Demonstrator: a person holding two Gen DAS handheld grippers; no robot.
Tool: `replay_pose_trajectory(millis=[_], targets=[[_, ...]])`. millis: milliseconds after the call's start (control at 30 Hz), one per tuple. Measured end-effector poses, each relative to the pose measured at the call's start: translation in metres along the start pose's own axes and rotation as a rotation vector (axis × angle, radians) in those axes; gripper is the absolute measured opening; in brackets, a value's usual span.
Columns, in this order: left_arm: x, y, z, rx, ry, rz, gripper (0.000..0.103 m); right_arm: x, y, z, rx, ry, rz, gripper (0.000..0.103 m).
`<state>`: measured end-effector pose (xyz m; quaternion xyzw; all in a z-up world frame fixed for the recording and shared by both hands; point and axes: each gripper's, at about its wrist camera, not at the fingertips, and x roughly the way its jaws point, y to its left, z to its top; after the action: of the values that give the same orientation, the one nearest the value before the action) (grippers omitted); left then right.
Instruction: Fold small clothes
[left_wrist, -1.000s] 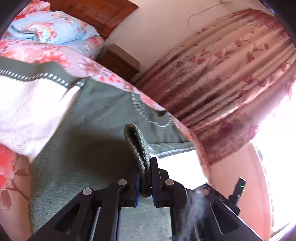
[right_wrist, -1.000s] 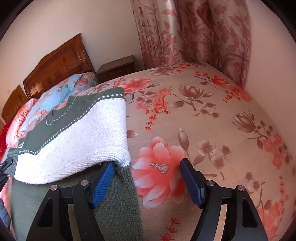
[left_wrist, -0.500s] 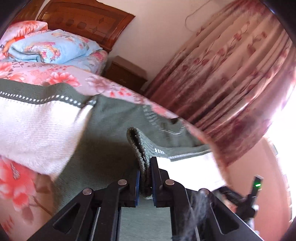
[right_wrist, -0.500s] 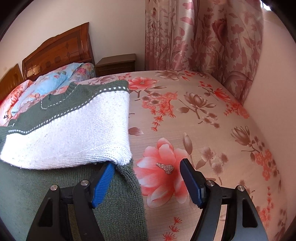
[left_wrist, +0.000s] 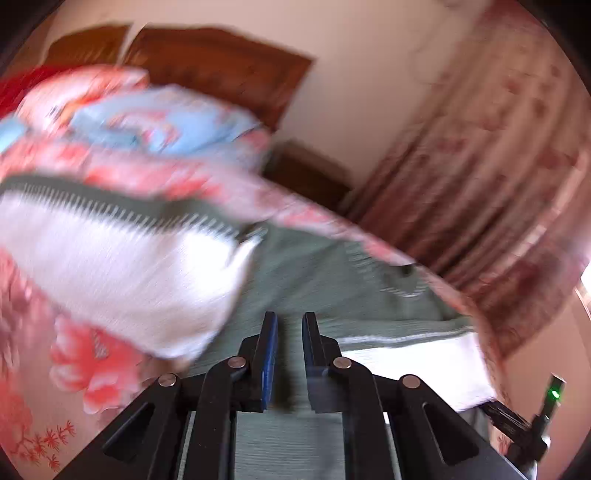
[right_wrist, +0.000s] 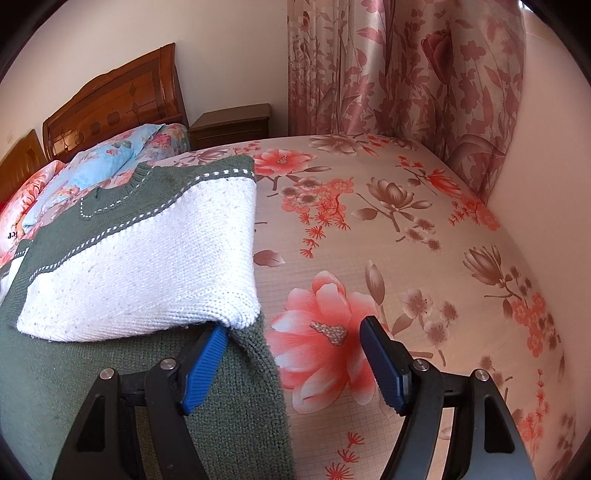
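Gone from the left gripper (left_wrist: 289, 325) is the roll of green knit it was pinching a second ago — its jaws are opening now, a narrow gap with nothing between them, and the green cloth lies flat beneath. That view is smeared with motion blur, and more of the headboard (left_wrist: 218, 62) and the blue pillow (left_wrist: 166, 122) shows than before. One sweater (right_wrist: 140, 254) to count, green and white, spread on the bed (right_wrist: 424, 266) with its white panel folded over the green body; one sweater, two grippers, one nightstand (right_wrist: 232, 123), one curtain (right_wrist: 399, 66). Over on the right, the right gripper (right_wrist: 295, 332) has hardly shifted: jaws wide, holding nothing, the left blue pad tucked just under the lip of the white fold at the sweater's right edge, the other pad hanging over a big coral flower on the sheet. That right edge of the sweater runs down the middle of the right wrist view, and everything to its right is bare floral sheet — plenty of open bed out to the curtain and the pale wall. In the left wrist view the sweater's far side lies close to the bed's edge by the curtain (left_wrist: 498, 147), so little room there.
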<state>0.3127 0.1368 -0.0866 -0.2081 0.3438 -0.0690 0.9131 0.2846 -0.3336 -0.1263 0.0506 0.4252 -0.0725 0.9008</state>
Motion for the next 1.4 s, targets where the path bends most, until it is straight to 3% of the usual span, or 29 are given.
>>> replay_pose_trajectory(millis=[33,133,200,300,367,500,733,833,967,1033,1233,1333,1400], targets=[[-0.002,-0.015,0.0,0.059,0.001,-0.022,0.021,0.0,0.0,0.0,0.001,0.0,0.0,0.103],[0.011,-0.066,-0.007,0.269,0.04,-0.043,0.022,0.0,0.0,0.0,0.0,0.0,0.0,0.103],[0.032,-0.074,-0.012,0.299,0.1,-0.049,0.022,0.0,0.0,0.0,0.001,0.001,0.001,0.103],[0.071,-0.063,-0.023,0.286,0.188,0.01,0.021,0.001,-0.002,-0.001,0.01,0.002,0.007,0.103],[0.066,-0.048,-0.018,0.206,0.174,-0.09,0.025,0.002,-0.004,-0.001,0.02,0.008,0.013,0.103],[0.057,-0.03,-0.011,0.092,0.179,-0.188,0.025,0.003,-0.006,-0.001,0.033,0.011,0.026,0.103],[0.045,-0.029,-0.008,0.089,0.174,-0.189,0.025,-0.001,-0.01,-0.002,0.054,-0.006,0.054,0.103],[0.05,-0.026,-0.012,0.083,0.174,-0.192,0.025,-0.017,-0.015,-0.007,0.08,-0.082,0.078,0.103],[0.057,-0.028,-0.017,0.083,0.174,-0.191,0.025,-0.054,-0.024,-0.02,0.126,-0.262,0.112,0.103],[0.065,-0.031,-0.016,0.081,0.174,-0.189,0.025,-0.061,-0.022,-0.021,0.118,-0.286,0.129,0.103],[0.066,-0.031,-0.017,0.083,0.172,-0.186,0.026,-0.044,0.018,0.031,-0.059,-0.172,0.23,0.103],[0.066,-0.031,-0.016,0.08,0.172,-0.188,0.026,-0.024,0.045,0.06,-0.101,-0.097,0.318,0.103],[0.067,-0.031,-0.017,0.079,0.172,-0.189,0.026,-0.006,0.06,0.076,-0.116,-0.064,0.327,0.103]])
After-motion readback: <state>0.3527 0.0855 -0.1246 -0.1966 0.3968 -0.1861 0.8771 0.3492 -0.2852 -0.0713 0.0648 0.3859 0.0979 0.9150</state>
